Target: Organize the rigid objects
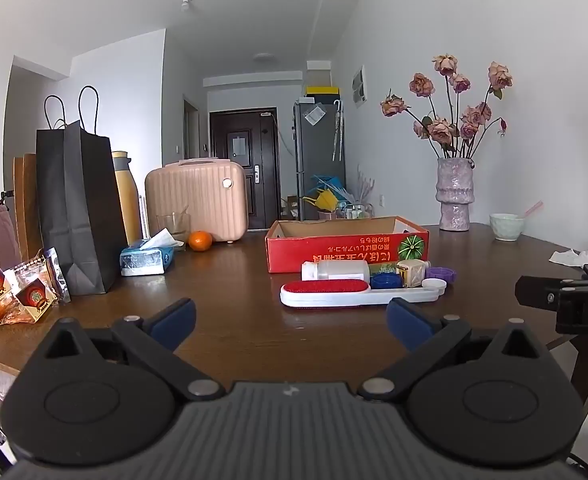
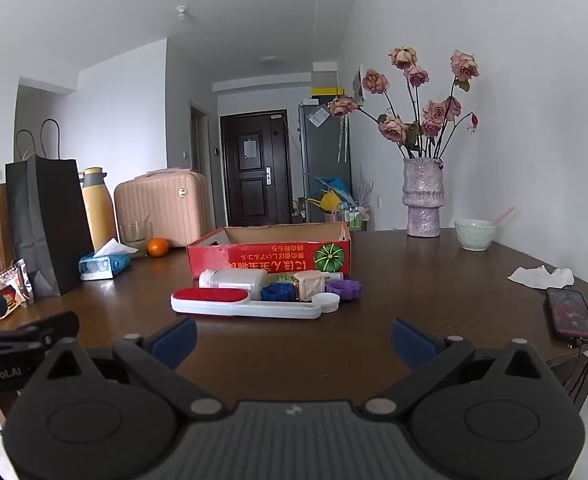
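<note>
Start of task, nothing picked yet. Left hand-held gripper [image 1: 291, 322] and right hand-held gripper [image 2: 294, 336] both wide, empty. Lint brush [image 2: 245, 304], bottle [image 2: 233, 280], caps lie ahead, before the red box [image 2: 269, 258] (likely destination). Next: reach forward, grab one.

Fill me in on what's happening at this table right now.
A person holds two grippers over a dark wooden table, both open and empty. The left gripper and right gripper point at a cluster of small items: a white lint brush with a red pad, a white plastic bottle lying on its side, and blue and purple toothed rings. Behind them sits an open red cardboard box. Nothing is picked up yet.
</note>
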`<state>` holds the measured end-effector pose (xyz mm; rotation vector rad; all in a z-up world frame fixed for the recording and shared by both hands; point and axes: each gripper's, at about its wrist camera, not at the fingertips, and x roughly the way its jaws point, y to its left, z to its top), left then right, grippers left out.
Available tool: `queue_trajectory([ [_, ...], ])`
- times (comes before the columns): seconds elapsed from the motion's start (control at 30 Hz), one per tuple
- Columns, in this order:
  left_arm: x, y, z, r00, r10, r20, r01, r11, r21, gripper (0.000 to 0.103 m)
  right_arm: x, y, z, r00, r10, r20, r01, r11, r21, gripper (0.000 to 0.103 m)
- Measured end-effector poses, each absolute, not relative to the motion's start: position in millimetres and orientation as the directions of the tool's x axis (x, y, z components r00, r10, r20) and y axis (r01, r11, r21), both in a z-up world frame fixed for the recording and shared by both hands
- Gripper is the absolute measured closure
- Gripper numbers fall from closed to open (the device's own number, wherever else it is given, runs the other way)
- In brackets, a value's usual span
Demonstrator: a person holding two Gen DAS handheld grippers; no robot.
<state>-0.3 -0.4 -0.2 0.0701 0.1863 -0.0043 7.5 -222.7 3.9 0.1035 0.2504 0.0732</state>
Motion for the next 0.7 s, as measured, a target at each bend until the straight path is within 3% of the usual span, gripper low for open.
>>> queue_trajectory([
  [0.7,-0.9,0.2,3.3,0.983,0.001,-0.184,0.011,0.998,0.068,0.0,5.6,-221.4,8.9,0.971,0.076,-0.228,-0.057,0.994,0.089,0.0],
])
